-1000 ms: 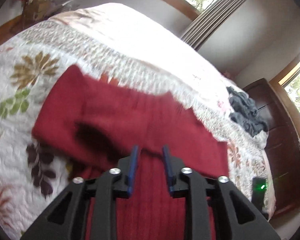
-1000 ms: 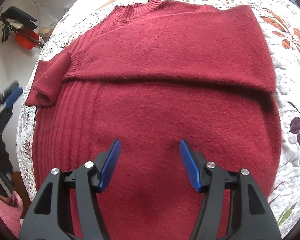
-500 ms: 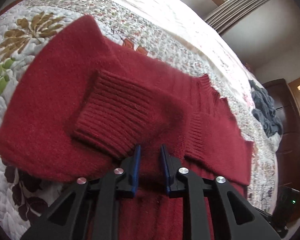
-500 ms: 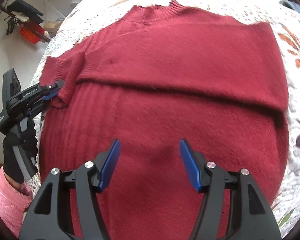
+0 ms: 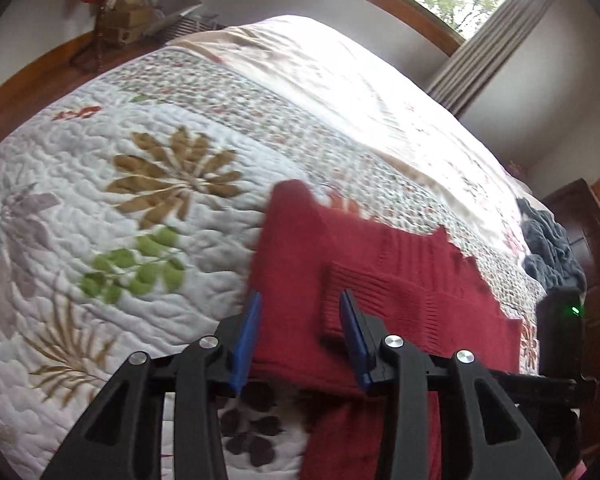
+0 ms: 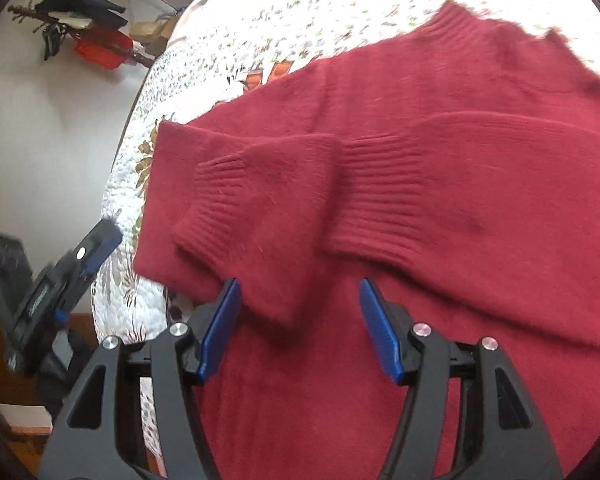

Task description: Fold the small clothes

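A dark red knit sweater [image 6: 440, 168] lies flat on the flowered quilt [image 5: 148, 184]. Both sleeves are folded in across its chest, and their ribbed cuffs [image 6: 380, 200] nearly meet in the middle. My right gripper [image 6: 298, 304] hovers open just below the left sleeve's cuff [image 6: 220, 196] and holds nothing. In the left wrist view the sweater [image 5: 384, 264] shows its left edge and a ribbed cuff [image 5: 364, 292]. My left gripper [image 5: 300, 336] is open above that edge and empty. It also shows blurred at the bed's side as the left gripper [image 6: 80, 256].
A heap of dark grey clothes [image 5: 548, 248] lies at the far right of the bed. Beyond it stands a dark wooden dresser [image 5: 580, 216]. The bed's left edge drops to a wooden floor [image 5: 32, 80]. A red item [image 6: 100, 50] hangs on the wall.
My left gripper, narrow on the sleeve's cuff before, has opened and drawn back to the left. That sleeve now lies folded across the chest. The right gripper shifted closer to the cuffs.
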Demonstrator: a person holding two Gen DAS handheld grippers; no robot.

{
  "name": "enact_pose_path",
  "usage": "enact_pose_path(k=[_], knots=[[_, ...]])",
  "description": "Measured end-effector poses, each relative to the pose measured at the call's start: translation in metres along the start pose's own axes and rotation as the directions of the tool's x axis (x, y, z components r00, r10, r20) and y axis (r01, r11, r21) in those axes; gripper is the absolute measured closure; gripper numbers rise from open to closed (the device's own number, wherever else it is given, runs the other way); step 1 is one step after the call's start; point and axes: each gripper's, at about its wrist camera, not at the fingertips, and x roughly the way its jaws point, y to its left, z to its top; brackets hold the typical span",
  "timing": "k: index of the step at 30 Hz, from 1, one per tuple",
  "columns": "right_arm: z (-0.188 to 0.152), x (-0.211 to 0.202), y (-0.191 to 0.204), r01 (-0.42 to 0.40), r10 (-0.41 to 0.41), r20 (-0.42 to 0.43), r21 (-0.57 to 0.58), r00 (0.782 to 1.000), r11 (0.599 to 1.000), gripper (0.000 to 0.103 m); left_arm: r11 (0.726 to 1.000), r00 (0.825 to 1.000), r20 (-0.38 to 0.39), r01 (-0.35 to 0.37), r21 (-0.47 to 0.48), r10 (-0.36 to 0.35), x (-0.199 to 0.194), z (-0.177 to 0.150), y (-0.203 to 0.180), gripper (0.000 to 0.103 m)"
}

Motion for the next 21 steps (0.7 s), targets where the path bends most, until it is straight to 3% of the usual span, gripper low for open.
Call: enact_pose_path(k=[1, 4, 7, 12, 17, 21], knots=[[0.005, 0.010, 0.002, 0.007, -0.007, -0.018, 0.010, 1.000, 1.000, 0.046, 1.000, 1.000, 0.000, -0.004, -0.007, 0.004, -0.001, 0.001, 0.005, 0.062], [0.011, 0.029, 0.005, -0.014, 0.016, -0.057, 0.024, 0.998, 1.000, 0.074, 1.000, 1.000, -0.005, -0.014, -0.024, 0.014, -0.001, 0.002, 0.016, 0.061], [0.011, 0.023, 0.010, -0.006, 0.005, -0.037, -0.016, 0.999, 1.000, 0.089, 1.000, 1.000, -0.011, -0.017, -0.023, 0.017, 0.000, 0.002, 0.019, 0.061], [0.009, -0.040, 0.004, -0.033, 0.038, 0.085, -0.054, 0.996, 0.998, 0.091, 1.000, 1.000, -0.023, 0.004, 0.003, -0.004, 0.007, 0.002, -0.002, 0.061], [0.006, -0.100, -0.030, 0.045, -0.035, 0.169, -0.055, 0.985, 0.997, 0.091, 0.997, 0.998, -0.057, 0.008, 0.082, -0.003, 0.025, -0.005, -0.045, 0.060], [0.001, -0.118, -0.074, 0.103, -0.100, 0.184, -0.008, 0.978, 0.995, 0.091, 0.990, 0.995, -0.093, -0.013, 0.142, 0.027, 0.048, -0.018, -0.079, 0.060]])
